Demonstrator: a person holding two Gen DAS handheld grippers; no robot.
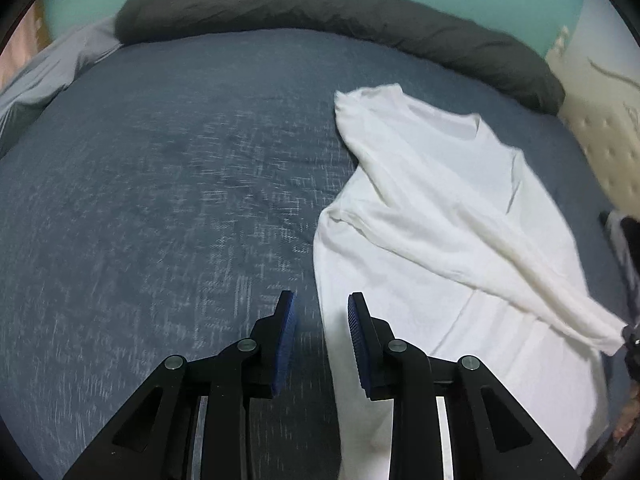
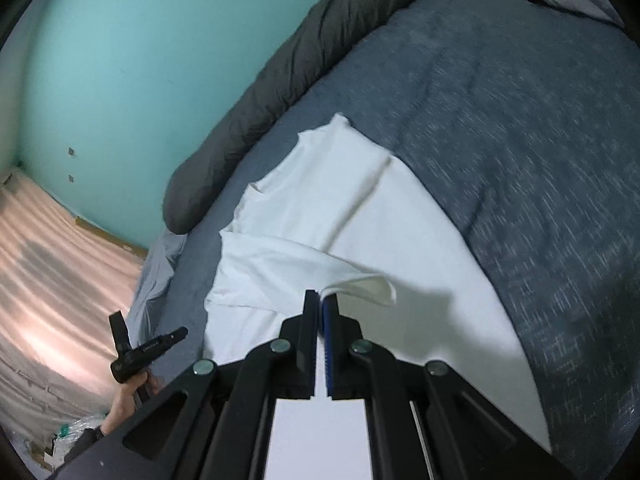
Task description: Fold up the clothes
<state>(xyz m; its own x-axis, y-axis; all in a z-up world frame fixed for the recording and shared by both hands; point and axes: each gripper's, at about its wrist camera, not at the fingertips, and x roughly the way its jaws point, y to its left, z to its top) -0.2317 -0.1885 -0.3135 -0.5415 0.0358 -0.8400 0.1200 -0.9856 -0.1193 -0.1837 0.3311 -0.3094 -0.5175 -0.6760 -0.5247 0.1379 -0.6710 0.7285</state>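
Observation:
A white long-sleeved shirt [image 1: 436,216] lies on the blue-grey bedspread [image 1: 168,184], partly folded, with one sleeve [image 1: 492,264] drawn across its body to the right. My left gripper [image 1: 321,304] hovers over the shirt's left edge, open, with nothing between the blue pads [image 1: 286,332]. My right gripper [image 2: 321,300] is shut on the sleeve cuff [image 2: 360,286], which lifts off the shirt [image 2: 352,200]. In the left wrist view the right gripper [image 1: 629,336] shows at the sleeve's end. From the right wrist view, the left gripper [image 2: 148,326] appears at lower left in a hand [image 2: 128,396].
A long dark grey rolled duvet [image 1: 320,12] runs along the bed's far edge against a teal wall [image 2: 132,60]. A light grey sheet [image 1: 44,76] hangs at the bed's corner. A cream quilted surface [image 1: 600,128] stands at right. The pale covered floor [image 2: 52,272] lies beside the bed.

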